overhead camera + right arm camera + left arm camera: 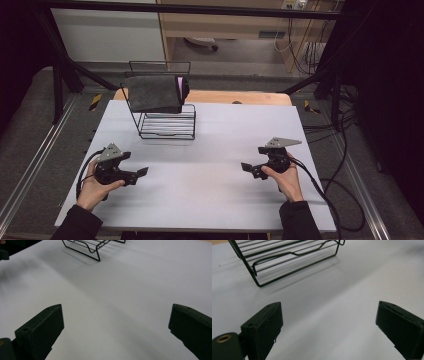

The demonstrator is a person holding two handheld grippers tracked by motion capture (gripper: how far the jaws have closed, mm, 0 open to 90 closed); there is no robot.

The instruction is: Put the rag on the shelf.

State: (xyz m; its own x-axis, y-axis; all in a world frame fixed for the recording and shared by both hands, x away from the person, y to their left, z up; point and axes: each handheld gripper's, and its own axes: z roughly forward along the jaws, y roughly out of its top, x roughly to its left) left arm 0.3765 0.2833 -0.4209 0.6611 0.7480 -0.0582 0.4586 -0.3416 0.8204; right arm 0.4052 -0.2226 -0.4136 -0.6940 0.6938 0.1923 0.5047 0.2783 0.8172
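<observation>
The left gripper and right gripper are held agape, empty; the rack stands at 12 o'clock.

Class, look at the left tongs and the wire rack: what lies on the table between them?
Nothing: between the left tongs and the wire rack there is bare white table, seen in the left gripper view and the high view.
</observation>
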